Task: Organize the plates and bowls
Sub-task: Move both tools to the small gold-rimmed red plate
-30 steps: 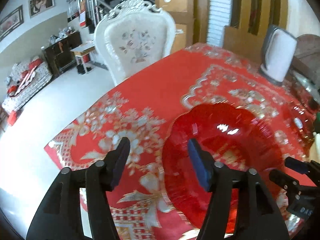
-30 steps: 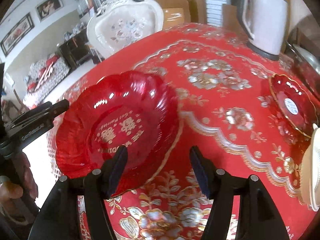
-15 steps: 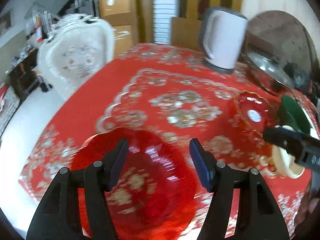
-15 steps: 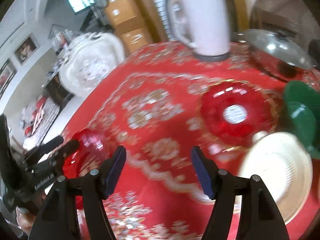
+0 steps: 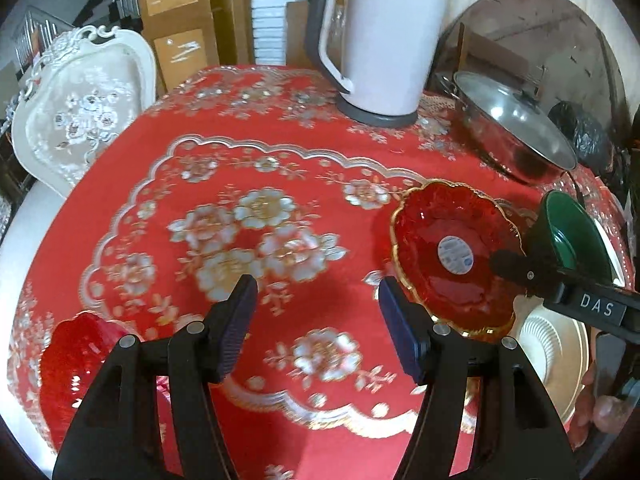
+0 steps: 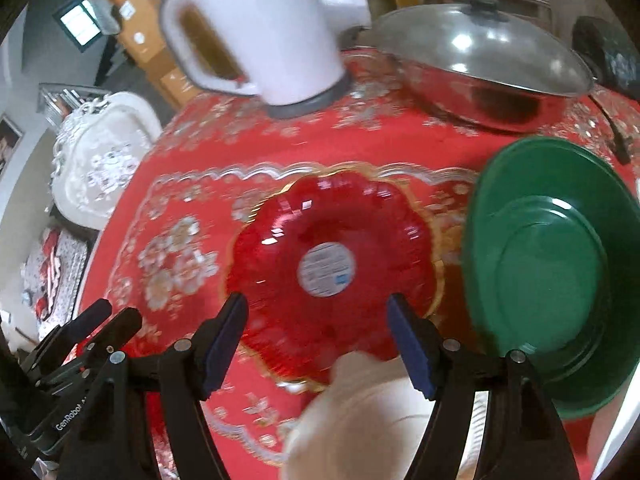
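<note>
A red tablecloth (image 5: 280, 152) with silver and gold flowers covers the table. At its far edge stands a white kettle (image 5: 384, 36) on a grey base, and just right of it a steel pot (image 5: 516, 136) under a domed lid. A carved white chair (image 5: 80, 104) sits past the table's left side.

The green plate (image 6: 548, 268) is the widest dish, lying at the right, beside the gold-rimmed red bowl (image 6: 332, 268). That bowl rests on the cloth mid-right; a round white sticker with blue print lies at its centre, too small to read. A cream ribbed plate (image 5: 556, 344) lies nearer the viewer, its edge just by the bowl; in the right wrist view it is blurred. A second red dish (image 5: 76, 356) lies well apart at the table's near left edge, partly hidden behind the left tong's arm.

The right gripper (image 6: 318, 336) hangs over the near rim of the gold-rimmed bowl; its jaws have just been opening and now stand wide, nothing pressed between the pads. Its side reads "DAS" in the left wrist view. The left gripper (image 5: 316, 320) hovers above bare cloth left of that bowl, jaws parted about halfway and empty. Its body reads "GenRobot" in the right wrist view, with further letters cut off.
</note>
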Tool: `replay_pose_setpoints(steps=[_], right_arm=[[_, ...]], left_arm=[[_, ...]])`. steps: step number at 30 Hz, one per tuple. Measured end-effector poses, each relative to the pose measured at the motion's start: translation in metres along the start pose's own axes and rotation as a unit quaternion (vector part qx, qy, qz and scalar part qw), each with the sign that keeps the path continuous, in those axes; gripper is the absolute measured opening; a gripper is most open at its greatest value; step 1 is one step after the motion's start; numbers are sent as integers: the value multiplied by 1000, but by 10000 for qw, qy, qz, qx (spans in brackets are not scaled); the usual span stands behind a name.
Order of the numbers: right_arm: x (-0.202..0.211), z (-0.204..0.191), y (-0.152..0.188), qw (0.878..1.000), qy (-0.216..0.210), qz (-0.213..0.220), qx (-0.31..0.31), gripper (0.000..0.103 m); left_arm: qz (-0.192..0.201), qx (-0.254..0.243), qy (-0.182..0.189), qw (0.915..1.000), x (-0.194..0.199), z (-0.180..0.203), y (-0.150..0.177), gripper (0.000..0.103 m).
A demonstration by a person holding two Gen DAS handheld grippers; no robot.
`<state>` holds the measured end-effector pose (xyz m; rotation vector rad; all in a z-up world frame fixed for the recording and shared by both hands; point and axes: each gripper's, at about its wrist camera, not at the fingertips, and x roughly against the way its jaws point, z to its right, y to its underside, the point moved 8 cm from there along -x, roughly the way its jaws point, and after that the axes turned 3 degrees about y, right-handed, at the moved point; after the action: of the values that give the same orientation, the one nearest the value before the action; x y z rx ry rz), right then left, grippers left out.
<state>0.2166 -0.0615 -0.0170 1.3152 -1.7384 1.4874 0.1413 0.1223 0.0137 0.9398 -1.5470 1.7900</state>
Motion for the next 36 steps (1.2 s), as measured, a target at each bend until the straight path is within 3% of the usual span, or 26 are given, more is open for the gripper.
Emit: replay_pose_setpoints(steps=[7, 9, 21, 28, 33, 36], right_arm=[[1, 39, -14, 9991, 369, 97, -185, 72], [2, 43, -18, 9993, 292, 116, -178, 72], [-20, 31, -22, 9936, 1036, -198, 417, 72], [-27, 28, -31, 9939, 1014, -251, 350, 74], [-34, 20, -34, 9933, 1071, -351, 272, 87], [-41, 15, -35, 9914, 1189, -380, 390, 87]], left_arm=[[-219, 162, -12, 9996, -29, 12, -6, 64], [-304, 188, 16, 9994, -37, 16, -5, 64], [-676, 183, 41, 9975, -69, 36, 0, 64], [-778, 124, 190, 9967, -77, 48, 2, 64], [-842, 132, 171, 9962, -84, 48, 3, 64], [-868, 114, 139, 9961, -85, 47, 4, 64]])
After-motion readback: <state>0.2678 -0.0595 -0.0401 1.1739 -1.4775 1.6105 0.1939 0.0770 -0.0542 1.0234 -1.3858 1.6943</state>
